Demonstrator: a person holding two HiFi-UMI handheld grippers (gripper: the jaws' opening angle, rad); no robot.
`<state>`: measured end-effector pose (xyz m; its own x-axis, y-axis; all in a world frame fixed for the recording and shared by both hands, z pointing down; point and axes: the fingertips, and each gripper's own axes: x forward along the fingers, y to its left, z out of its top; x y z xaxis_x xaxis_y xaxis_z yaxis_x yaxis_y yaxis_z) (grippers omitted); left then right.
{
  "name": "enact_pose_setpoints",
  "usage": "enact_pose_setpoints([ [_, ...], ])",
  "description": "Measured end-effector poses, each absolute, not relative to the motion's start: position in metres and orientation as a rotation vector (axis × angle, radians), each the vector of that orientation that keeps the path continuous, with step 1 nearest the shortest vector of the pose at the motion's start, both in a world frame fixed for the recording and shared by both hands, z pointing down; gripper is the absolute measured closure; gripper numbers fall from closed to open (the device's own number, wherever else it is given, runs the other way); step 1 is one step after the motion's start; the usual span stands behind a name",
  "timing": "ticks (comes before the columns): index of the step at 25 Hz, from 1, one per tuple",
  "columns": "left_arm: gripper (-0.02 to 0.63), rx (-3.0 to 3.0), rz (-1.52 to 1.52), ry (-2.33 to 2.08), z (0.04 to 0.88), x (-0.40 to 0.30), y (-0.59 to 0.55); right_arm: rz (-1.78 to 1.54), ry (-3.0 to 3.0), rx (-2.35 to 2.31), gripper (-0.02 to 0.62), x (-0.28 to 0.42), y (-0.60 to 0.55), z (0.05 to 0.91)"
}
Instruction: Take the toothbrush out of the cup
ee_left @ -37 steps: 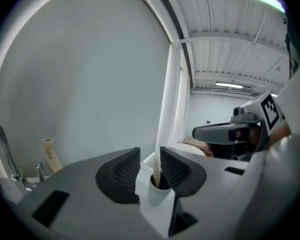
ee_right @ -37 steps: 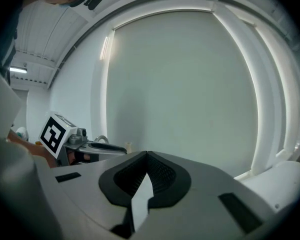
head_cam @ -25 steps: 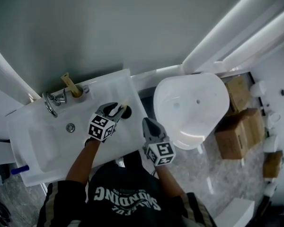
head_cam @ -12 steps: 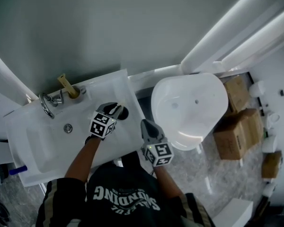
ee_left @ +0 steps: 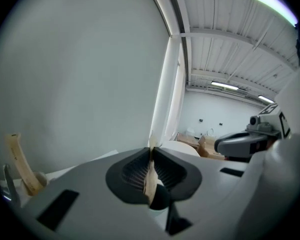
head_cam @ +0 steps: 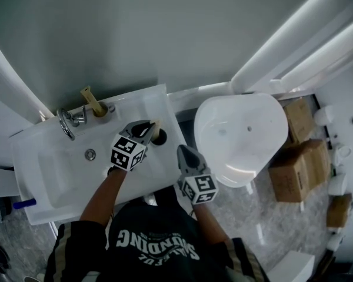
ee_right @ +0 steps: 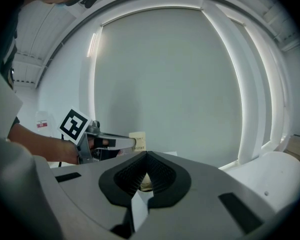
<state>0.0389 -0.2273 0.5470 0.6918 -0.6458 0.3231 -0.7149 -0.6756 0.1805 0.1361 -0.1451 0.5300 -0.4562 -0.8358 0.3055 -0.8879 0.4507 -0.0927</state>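
Toothbrush (ee_left: 149,181) stands pinched between the left gripper's (ee_left: 151,150) jaws, which have just closed.

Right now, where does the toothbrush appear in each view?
Head view: toothbrush at centre, in the left gripper, by the dark cup.
Left gripper view: bottom centre, pinched between its jaws.
Right gripper view: left of centre, above the jaws.
Shared landmark: the white toilet.

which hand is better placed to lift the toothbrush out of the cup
Left. The left gripper has just closed its jaws on the toothbrush standing in the cup. The right gripper hangs shut and empty, beside the sink.
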Motion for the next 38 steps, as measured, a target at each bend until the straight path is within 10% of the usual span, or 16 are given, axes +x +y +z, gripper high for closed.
enact_pose_setpoints([
  [13, 0.578, 2.730, 0.157, -1.228, 0.447, -0.014, -0.223, 0.321, -2.542, 1.419, 0.597, 0.099, -0.140, 0.526],
  [38, 0.578, 2.483, 0.205, -1.304, 0.555, -0.002, -0.302, 0.391, -2.466, 1.448, 0.597, 0.148, -0.159, 0.541],
])
